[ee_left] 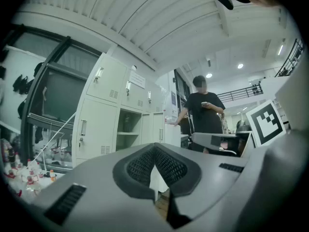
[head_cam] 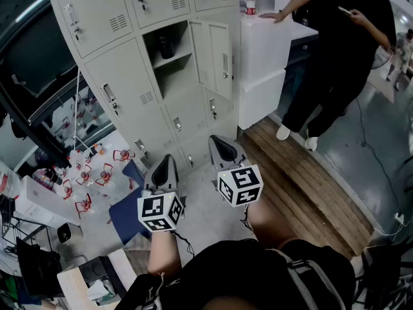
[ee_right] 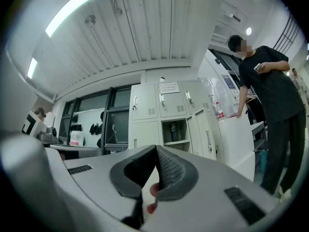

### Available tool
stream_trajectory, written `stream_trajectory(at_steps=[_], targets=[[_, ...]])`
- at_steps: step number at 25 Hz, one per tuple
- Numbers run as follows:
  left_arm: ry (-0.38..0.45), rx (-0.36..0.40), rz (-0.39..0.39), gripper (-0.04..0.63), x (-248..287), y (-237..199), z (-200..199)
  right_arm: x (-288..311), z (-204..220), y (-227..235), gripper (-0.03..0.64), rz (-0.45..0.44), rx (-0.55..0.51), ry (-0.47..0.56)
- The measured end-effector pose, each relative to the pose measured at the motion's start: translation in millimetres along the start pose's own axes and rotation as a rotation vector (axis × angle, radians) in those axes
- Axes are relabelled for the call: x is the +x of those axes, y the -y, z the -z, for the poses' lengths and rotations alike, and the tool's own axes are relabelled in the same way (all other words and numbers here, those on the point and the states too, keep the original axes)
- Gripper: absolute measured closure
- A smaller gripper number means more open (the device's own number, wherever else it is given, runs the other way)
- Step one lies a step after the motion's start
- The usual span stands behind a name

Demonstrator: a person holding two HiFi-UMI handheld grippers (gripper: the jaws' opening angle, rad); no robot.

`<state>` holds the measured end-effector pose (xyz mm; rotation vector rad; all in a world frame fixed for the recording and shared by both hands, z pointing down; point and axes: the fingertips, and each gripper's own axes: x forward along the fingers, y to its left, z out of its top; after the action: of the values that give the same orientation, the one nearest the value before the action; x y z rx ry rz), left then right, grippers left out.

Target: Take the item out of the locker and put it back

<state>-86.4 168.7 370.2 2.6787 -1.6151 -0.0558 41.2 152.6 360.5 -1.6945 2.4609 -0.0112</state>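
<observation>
A grey bank of lockers (head_cam: 122, 76) stands ahead of me. One middle compartment (head_cam: 169, 57) is open, with its door (head_cam: 214, 57) swung to the right. A dark cylindrical item (head_cam: 166, 46) stands on the shelf inside, and the right gripper view shows the item (ee_right: 174, 132) too. My left gripper (head_cam: 166, 161) and right gripper (head_cam: 221, 142) are held low and side by side, well short of the lockers. Both are shut with nothing between their pads. In the left gripper view the open compartment (ee_left: 129, 129) lies straight beyond the closed left gripper (ee_left: 154, 149).
A person in black (head_cam: 342, 50) stands at the right with a hand on a white cabinet (head_cam: 264, 50) that carries a bottle (head_cam: 250, 0). Small red-and-white things (head_cam: 90, 173) and a blue sheet (head_cam: 132, 205) lie on the floor at left. Wooden boards (head_cam: 303, 179) run along the right.
</observation>
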Motion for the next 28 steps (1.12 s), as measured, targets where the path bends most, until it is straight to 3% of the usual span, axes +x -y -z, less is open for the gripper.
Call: stream_trajectory(at_steps=[9,28], targets=[[0.003,0.002,-0.003,0.584,2,-11,1,12,3,-7,0.604,-0.010,0.021,0.001],[0.042,-0.003,0.042,0.584,-4,-82,-2,57,9,-57,0.603,0.020,-0.003,0.027]])
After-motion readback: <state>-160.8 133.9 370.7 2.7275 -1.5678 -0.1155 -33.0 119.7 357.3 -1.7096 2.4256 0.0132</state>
